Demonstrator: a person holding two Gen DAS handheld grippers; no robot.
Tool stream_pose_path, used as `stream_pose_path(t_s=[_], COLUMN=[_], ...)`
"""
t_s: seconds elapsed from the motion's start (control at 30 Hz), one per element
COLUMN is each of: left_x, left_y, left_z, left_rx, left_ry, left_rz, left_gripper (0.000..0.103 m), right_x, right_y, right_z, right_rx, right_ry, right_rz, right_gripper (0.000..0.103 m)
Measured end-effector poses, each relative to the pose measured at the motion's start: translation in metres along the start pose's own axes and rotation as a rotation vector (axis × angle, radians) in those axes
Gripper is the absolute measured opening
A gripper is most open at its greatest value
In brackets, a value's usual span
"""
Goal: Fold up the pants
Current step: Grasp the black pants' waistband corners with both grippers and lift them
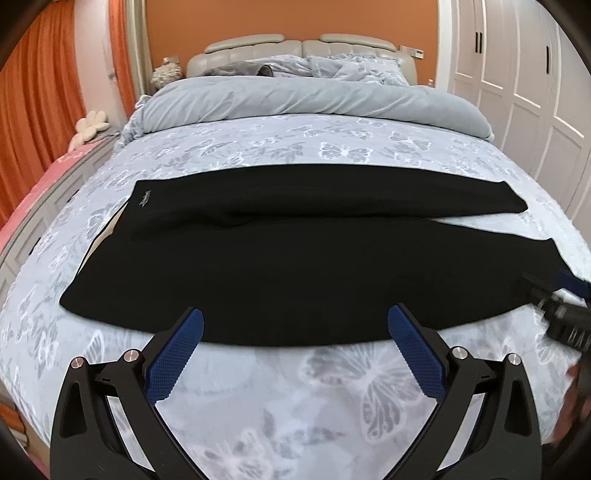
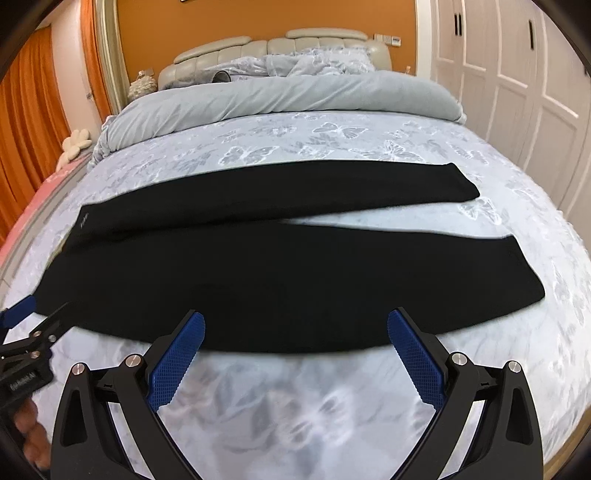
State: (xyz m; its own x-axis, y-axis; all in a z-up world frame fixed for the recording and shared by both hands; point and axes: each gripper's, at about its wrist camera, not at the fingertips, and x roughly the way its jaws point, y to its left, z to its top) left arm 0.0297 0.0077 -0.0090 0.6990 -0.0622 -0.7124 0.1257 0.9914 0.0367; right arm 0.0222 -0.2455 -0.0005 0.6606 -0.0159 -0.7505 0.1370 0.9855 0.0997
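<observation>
Pants (image 1: 295,266) lie flat, legs apart, near the bed's (image 1: 332,406) front edge. Your left gripper (image 1: 295,332) and right gripper (image 2: 295,332) are released, holding nothing. Folding unstarted; next, seize the near leg's edge.

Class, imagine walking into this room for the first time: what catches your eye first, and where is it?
The black pants dominate, spread flat across the butterfly-print bed, both legs running right. Nearest the camera, the open left gripper and open right gripper hover at the pants' near edge. Behind, a rolled grey duvet lies below the orange wall.
</observation>
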Motion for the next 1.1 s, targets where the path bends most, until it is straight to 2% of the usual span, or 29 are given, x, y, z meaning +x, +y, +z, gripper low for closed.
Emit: stream_pose_path(t_s=[0.07,0.13,0.2,0.23,0.3,0.43,0.57,0.63,0.7,0.73,0.77,0.8,0.83,0.87,0.9,0.93,0.97,1.1], left_x=[0.006,0.023,0.043,0.064,0.095,0.171,0.228,0.261,0.287,0.307,0.315,0.322,0.323,0.32,0.315,0.303,0.295,0.219], left_y=[0.021,0.06,0.089,0.115,0.149,0.227,0.276,0.294,0.304,0.308,0.306,0.302,0.299,0.297,0.296,0.3,0.3,0.298], left_z=[0.02,0.048,0.07,0.088,0.11,0.151,0.171,0.176,0.175,0.173,0.172,0.174,0.176,0.179,0.182,0.185,0.186,0.187], left_rx=[-0.026,-0.085,-0.117,-0.135,-0.152,-0.255,-0.343,-0.378,-0.403,-0.416,-0.396,-0.358,-0.334,-0.321,-0.326,-0.379,-0.399,-0.383], left_ry=[0.009,0.029,0.035,0.035,0.064,0.13,0.171,0.218,0.275,0.328,0.341,0.341,0.331,0.317,0.307,0.301,0.291,0.146], left_rz=[-0.034,-0.054,-0.005,0.048,0.096,0.194,0.212,0.22,0.192,0.175,0.214,0.234,0.243,0.234,0.213,0.14,0.115,0.028], left_gripper=[0.098,0.098,0.098,0.098,0.098,0.098,0.098,0.098,0.098,0.098,0.098,0.098,0.091,0.064,0.048,0.024,0.019,0.018], right_x=[0.006,0.02,0.048,0.069,0.105,0.166,0.211,0.237,0.261,0.271,0.278,0.282,0.28,0.277,0.271,0.263,0.25,0.164], right_y=[-0.034,-0.072,-0.116,-0.14,-0.179,-0.236,-0.262,-0.27,-0.277,-0.278,-0.278,-0.273,-0.267,-0.262,-0.26,-0.259,-0.254,-0.24], right_z=[0.027,0.052,0.08,0.094,0.12,0.156,0.185,0.199,0.206,0.207,0.206,0.205,0.205,0.206,0.206,0.207,0.208,0.207], right_rx=[0.003,0.021,0.039,0.052,0.093,0.168,0.188,0.171,0.176,0.181,0.18,0.168,0.15,0.136,0.154,0.175,0.162,0.104], right_ry=[-0.01,-0.003,0.028,0.062,0.097,0.113,0.127,0.153,0.196,0.213,0.222,0.207,0.183,0.163,0.148,0.128,0.093,-0.064], right_rz=[-0.029,-0.066,-0.098,-0.116,-0.144,-0.14,-0.148,-0.171,-0.184,-0.184,-0.187,-0.174,-0.154,-0.133,-0.066,-0.044,-0.047,0.03], right_gripper=[0.098,0.098,0.098,0.098,0.098,0.098,0.098,0.098,0.098,0.097,0.097,0.092,0.069,0.051,0.013,0.013,0.013,0.012])
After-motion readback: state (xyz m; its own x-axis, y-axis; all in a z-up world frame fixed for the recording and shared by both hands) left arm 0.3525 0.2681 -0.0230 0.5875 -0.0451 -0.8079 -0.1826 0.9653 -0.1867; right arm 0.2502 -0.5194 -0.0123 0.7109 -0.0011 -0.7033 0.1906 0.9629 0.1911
